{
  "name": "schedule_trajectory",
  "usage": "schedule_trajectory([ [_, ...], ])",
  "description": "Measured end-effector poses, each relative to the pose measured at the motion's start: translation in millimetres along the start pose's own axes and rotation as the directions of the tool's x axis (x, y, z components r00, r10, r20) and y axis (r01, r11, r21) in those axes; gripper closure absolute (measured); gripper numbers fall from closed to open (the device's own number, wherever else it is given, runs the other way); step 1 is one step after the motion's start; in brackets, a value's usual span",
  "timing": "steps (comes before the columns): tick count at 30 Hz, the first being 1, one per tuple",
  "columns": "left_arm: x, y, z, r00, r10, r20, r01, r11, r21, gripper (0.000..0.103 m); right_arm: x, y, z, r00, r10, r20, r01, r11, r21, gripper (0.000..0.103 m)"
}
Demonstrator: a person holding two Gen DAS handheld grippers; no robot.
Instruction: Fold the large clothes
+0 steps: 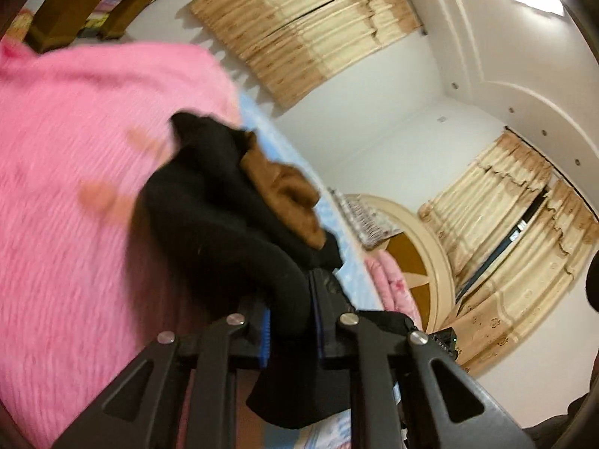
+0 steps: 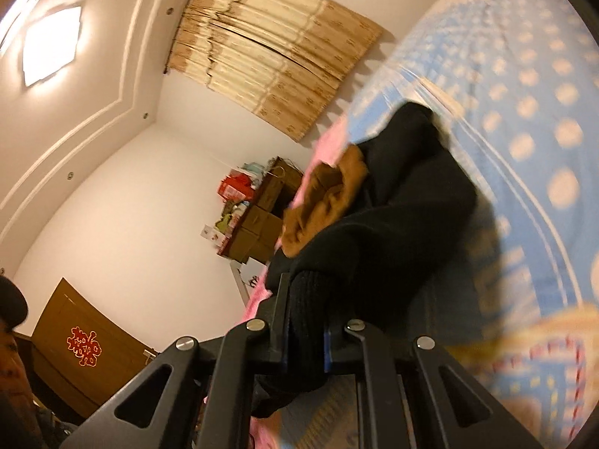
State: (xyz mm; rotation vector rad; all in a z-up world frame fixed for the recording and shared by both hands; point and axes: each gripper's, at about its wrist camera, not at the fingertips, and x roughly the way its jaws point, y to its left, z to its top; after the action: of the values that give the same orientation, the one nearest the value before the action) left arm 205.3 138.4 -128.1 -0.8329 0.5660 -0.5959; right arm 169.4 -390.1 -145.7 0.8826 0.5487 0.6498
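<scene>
- Left wrist view: the left gripper [image 1: 290, 321] sits at the bottom centre, its two black jaws w/ blue pads clenched on a fold of the black garment [image 1: 224, 217].
- The garment runs up and away from the jaws as a thick dark bundle; a short tail of it hangs below the jaws toward the near edge.
- A brown fuzzy lining [image 1: 288, 194] shows on the garment's right side, partway up.
- Left of the garment: a pink blanket [image 1: 75, 172], blurred, filling most of the left half.
- Right of the garment: a strip of blue bedsheet [image 1: 277, 142], then a cream headboard [image 1: 423, 247] further right.
- Far: white walls and beige curtains [image 1: 310, 26]; a 2nd curtain on the right.
- Right wrist view: the right gripper [image 2: 305, 331] sits at the bottom centre, jaws clamped on a ribbed black edge of the same garment [image 2: 404, 202].
- The garment rises from the jaws up and to the right; the brown lining [image 2: 322, 202] shows on its left.
- Right of it: the blue sheet w/ pale dots [image 2: 524, 131], blurred.
- Far left: stacked cardboard boxes [image 2: 258, 220] against the wall, a brown door [image 2: 90, 344] w/ a red emblem, and a ceiling light [image 2: 50, 46].
- Person's face [image 2: 11, 355] at the near left edge, mostly cut off.
</scene>
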Motion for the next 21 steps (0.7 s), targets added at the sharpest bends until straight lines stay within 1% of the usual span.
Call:
schedule_trajectory([
  [4, 18.6, -20.9, 40.1, 0.997, -0.056, 0.043, 0.054, 0.997, 0.048, 0.086, 12.1, 17.2, 42.9, 0.999, 0.027, 0.032, -0.026, 0.999, -0.019, 0.092],
  [7, 41.3, -29.9, 70.1, 0.994, -0.08, 0.07, 0.076, 0.995, 0.058, 0.086, 27.2, 29.6, 80.9, 0.997, 0.046, 0.059, -0.044, 0.998, -0.036, 0.092],
  [9, 53.1, -30.4, 85.8, 0.994, -0.076, 0.083, 0.071, 0.995, 0.065, 0.086, 41.6, 35.7, 105.7, 0.996, 0.052, 0.067, -0.049, 0.998, -0.046, 0.092],
  [10, 64.1, -30.4, 99.0, 0.993, -0.082, 0.087, 0.077, 0.995, 0.061, 0.086, 48.0, 37.3, 113.5, 0.996, 0.052, 0.069, -0.049, 0.998, -0.049, 0.092],
  [13, 82.4, -23.1, 124.6, 0.992, -0.084, 0.092, 0.081, 0.996, 0.042, 0.086, 74.5, 38.0, 147.8, 0.997, 0.043, 0.071, -0.04, 0.998, -0.051, 0.092],
  [16, 108.8, -10.7, 147.5, 0.995, -0.055, 0.083, 0.053, 0.998, 0.025, 0.086, 105.0, 26.6, 178.3, 0.997, 0.026, 0.069, -0.024, 0.999, -0.026, 0.092],
  [19, 142.8, 11.9, 164.3, 0.999, 0.002, 0.049, -0.002, 1.0, 0.012, 0.086, 143.8, 6.1, 201.0, 0.998, -0.032, 0.052, 0.032, 0.999, -0.008, 0.092],
  [20, 154.5, 22.6, 167.7, 0.998, 0.048, 0.035, -0.048, 0.999, 0.0, 0.086, 157.2, -2.6, 207.5, 0.998, -0.053, 0.04, 0.054, 0.999, -0.007, 0.092],
  [21, 168.1, 35.5, 170.0, 0.994, 0.107, 0.02, -0.107, 0.994, -0.013, 0.085, 174.6, -13.5, 214.1, 0.995, -0.098, 0.028, 0.098, 0.995, -0.018, 0.092],
])
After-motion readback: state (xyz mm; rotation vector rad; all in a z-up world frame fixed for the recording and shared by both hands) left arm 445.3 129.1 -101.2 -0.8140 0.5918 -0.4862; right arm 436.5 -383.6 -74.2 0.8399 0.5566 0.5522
